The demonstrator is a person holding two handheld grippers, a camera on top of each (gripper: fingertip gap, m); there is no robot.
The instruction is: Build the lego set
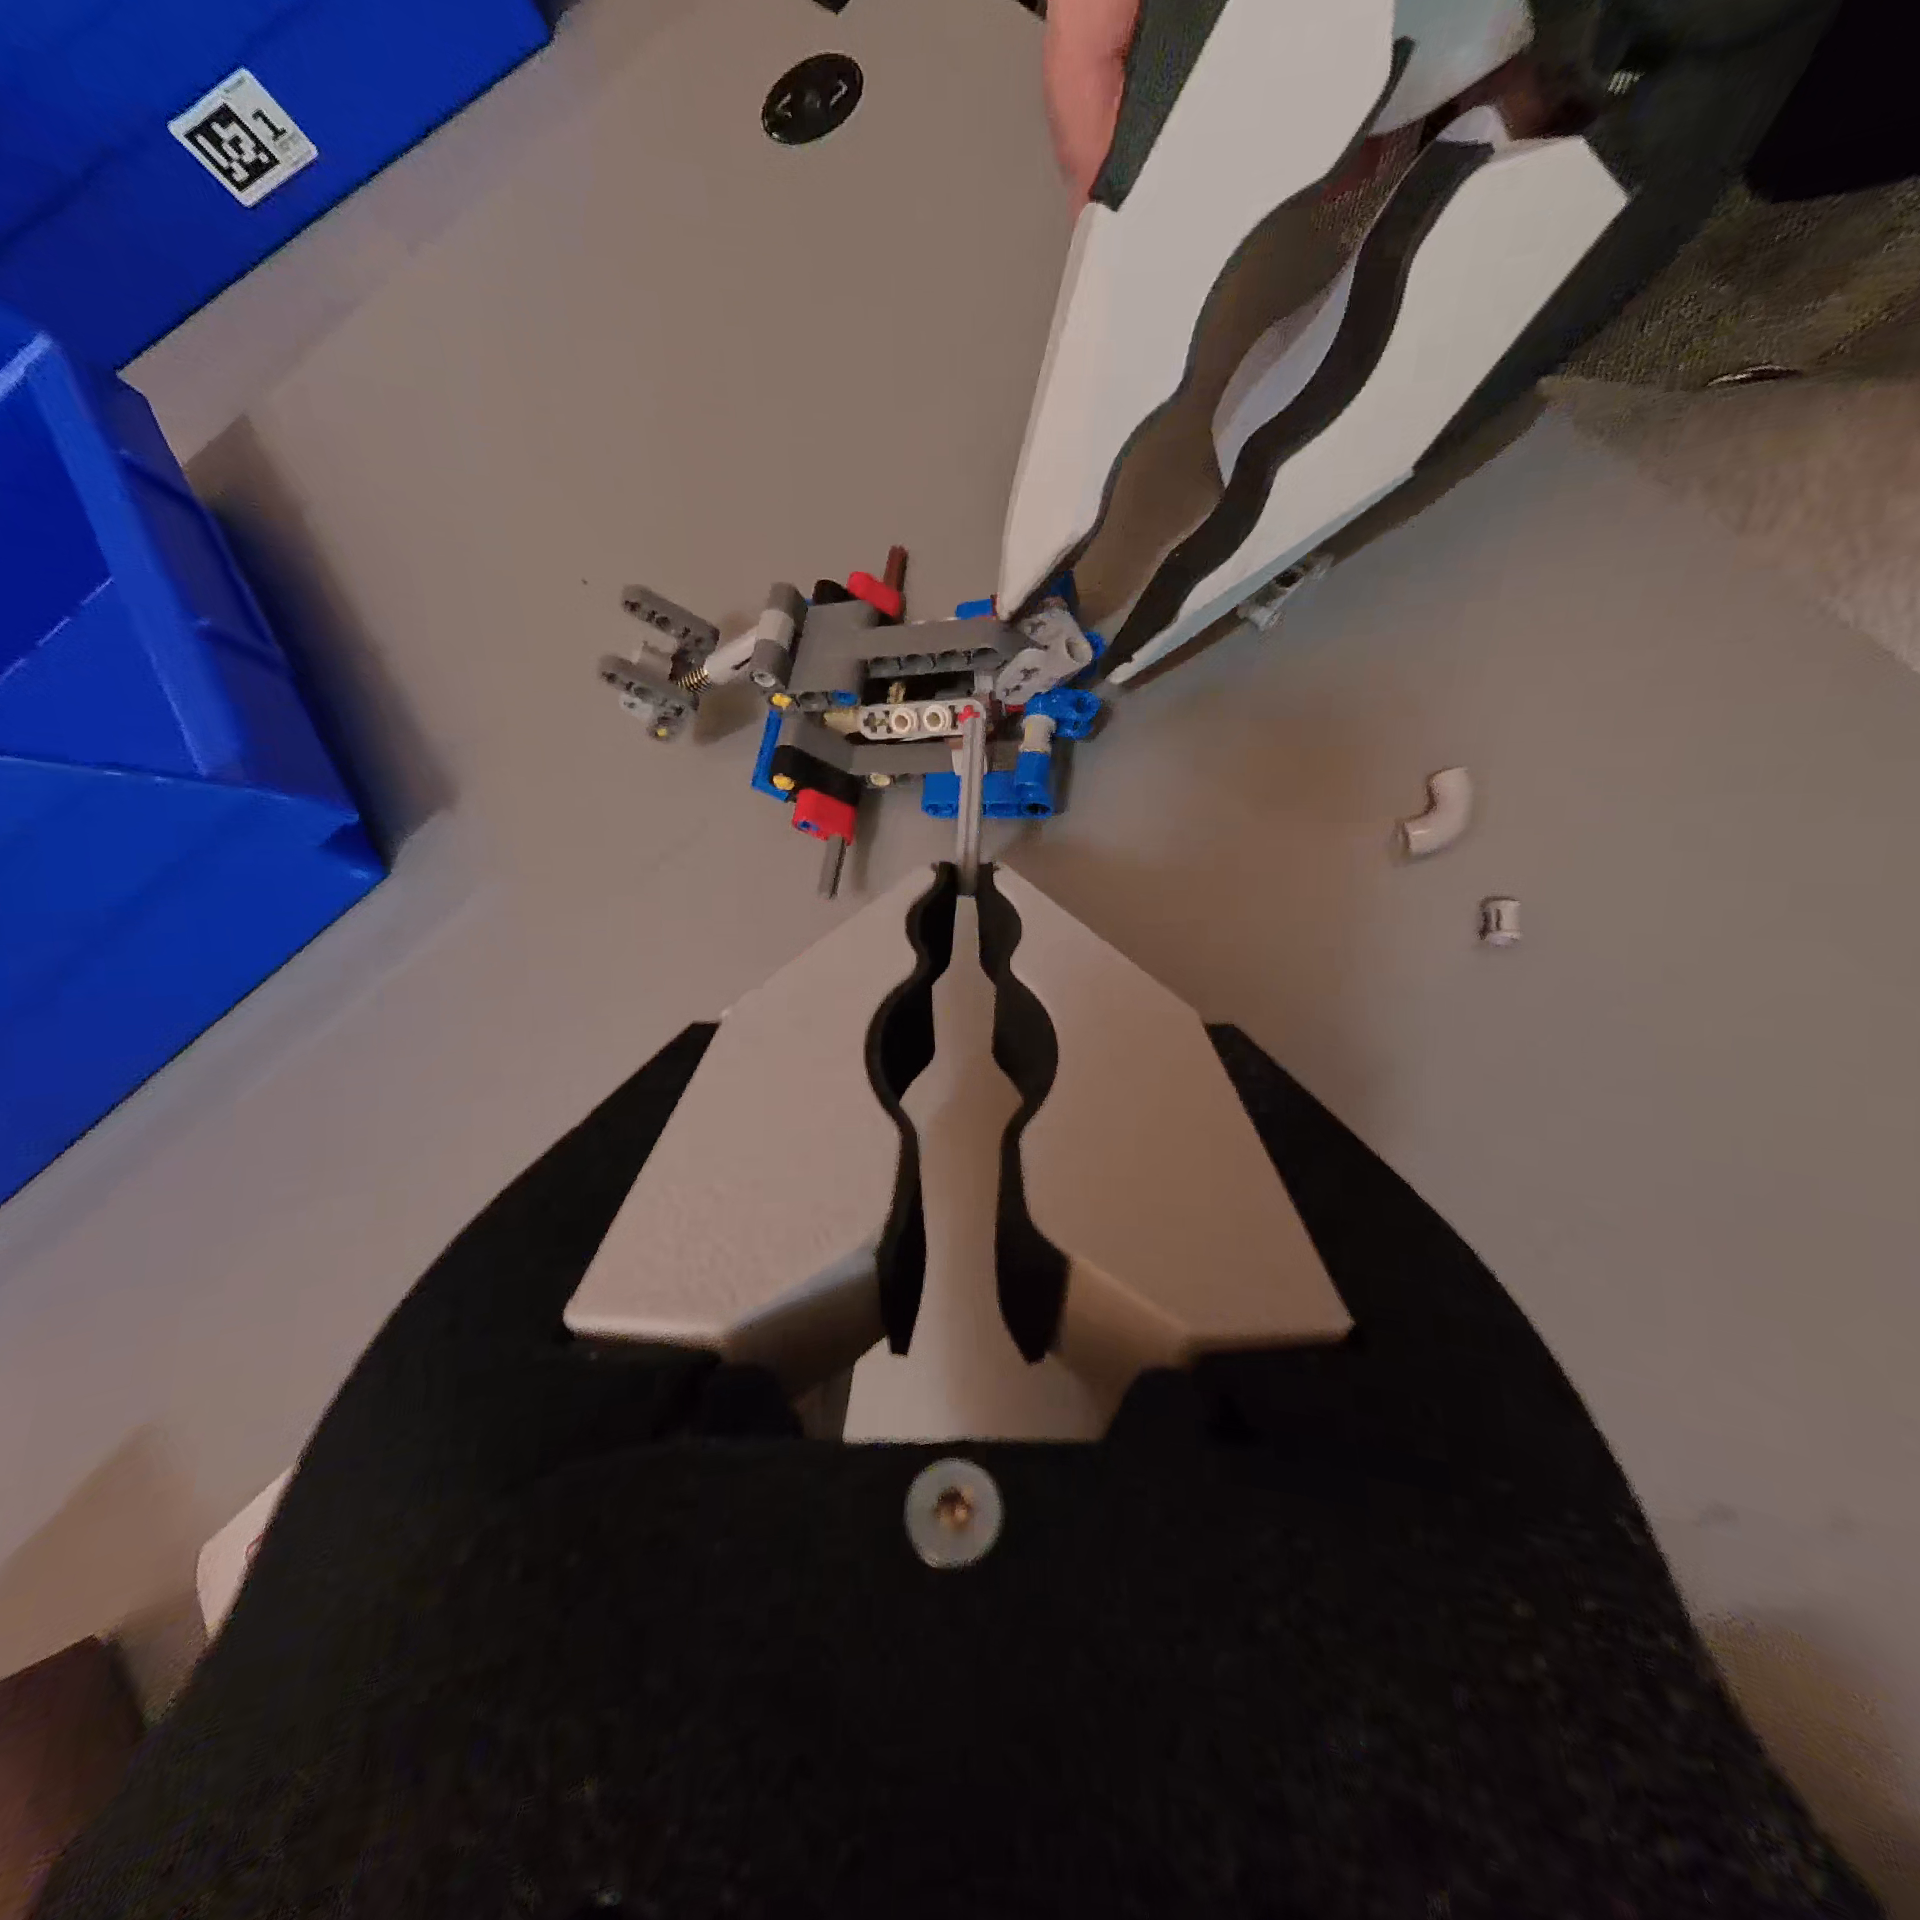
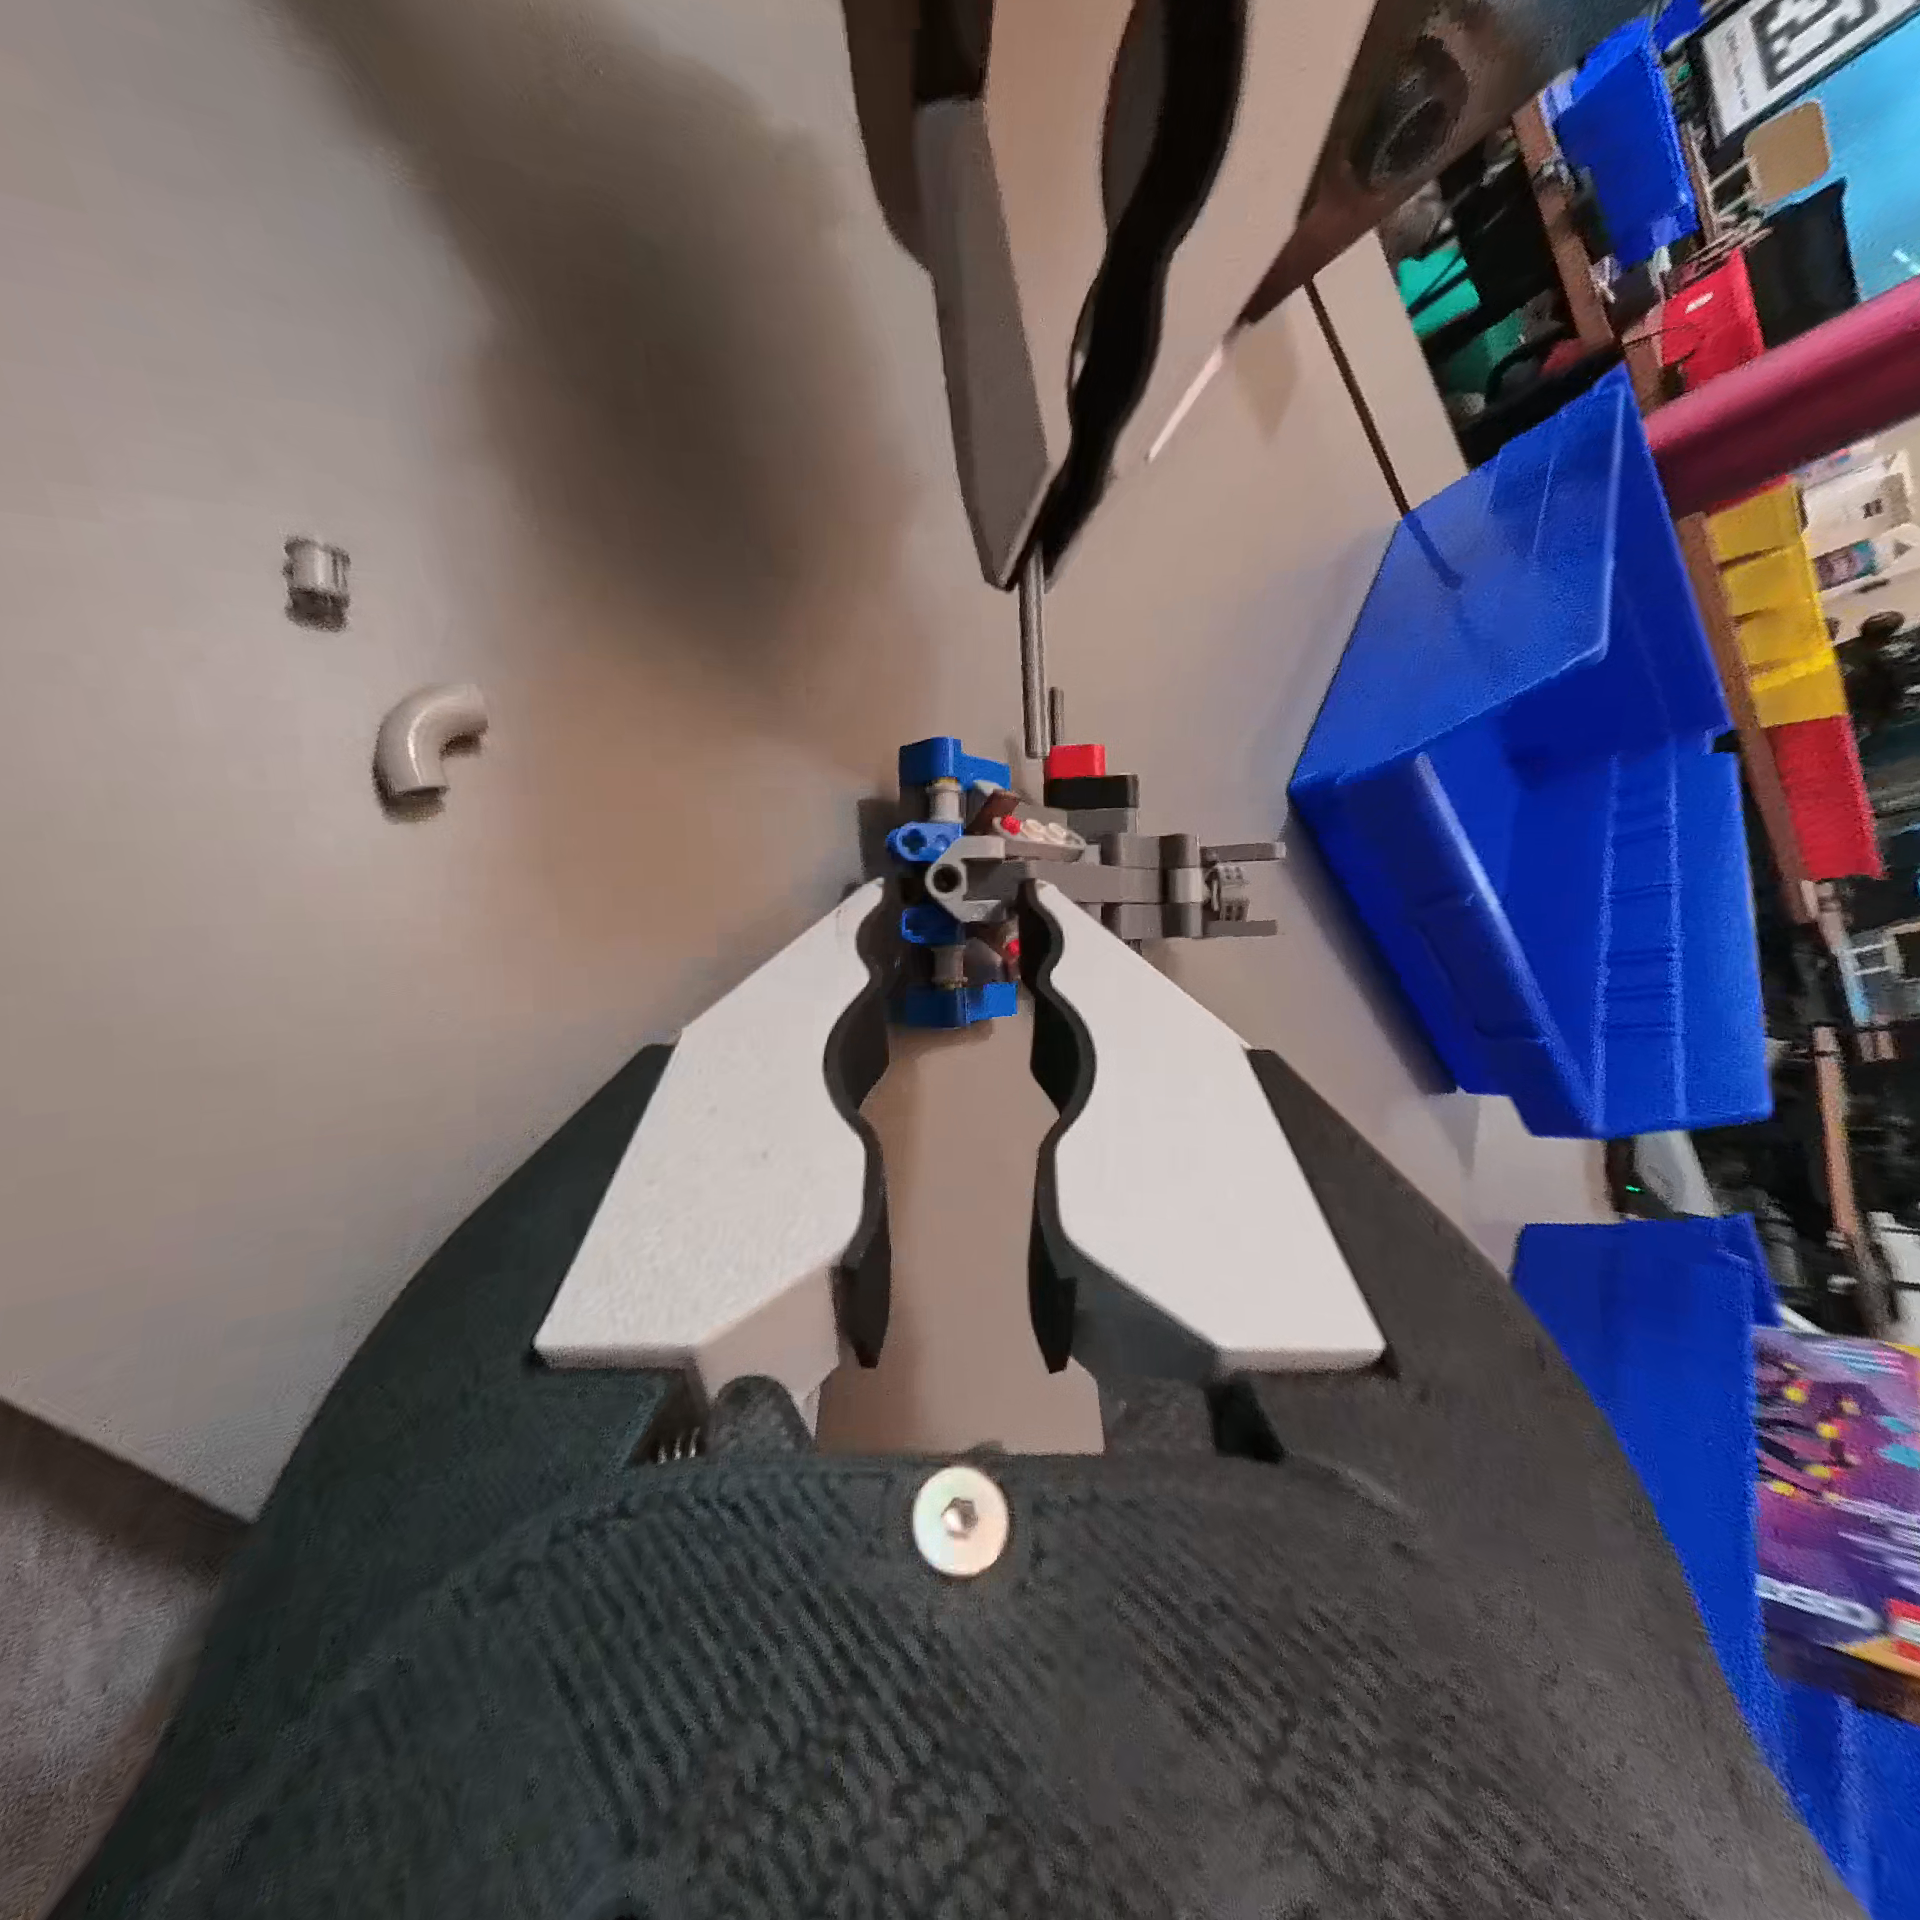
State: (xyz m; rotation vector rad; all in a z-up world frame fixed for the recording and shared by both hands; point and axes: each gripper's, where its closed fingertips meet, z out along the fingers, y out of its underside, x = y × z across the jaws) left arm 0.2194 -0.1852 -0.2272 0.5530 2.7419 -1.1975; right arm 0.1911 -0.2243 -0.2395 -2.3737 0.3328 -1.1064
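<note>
In the left wrist view, the left gripper (image 1: 964, 878) has its fingertips pressed together on the near end of a thin grey axle rod (image 1: 970, 790), pinching it. The rod runs away from the tips to the brick-built model (image 1: 894, 686) of grey, blue, red and black parts lying on the grey table (image 1: 520, 468), its far end reaching a white beam on top of the model. To the right of the gripper, well apart from the model, lie a small grey sleeve piece (image 1: 1498, 921) and, a little farther, a pale curved elbow piece (image 1: 1436, 814). On the far right side of the model, the right gripper (image 1: 1049, 634) comes down from above; its two fingers stand spread around the model's blue and light-grey end, one tip touching the blue part, though whether both pads press on it cannot be told. Blue storage bins (image 1: 156, 675) stand along the left side, the farther one bearing a square printed marker (image 1: 242, 137). Beyond the model, a dark round fitting (image 1: 811, 98) sits in the tabletop.
</note>
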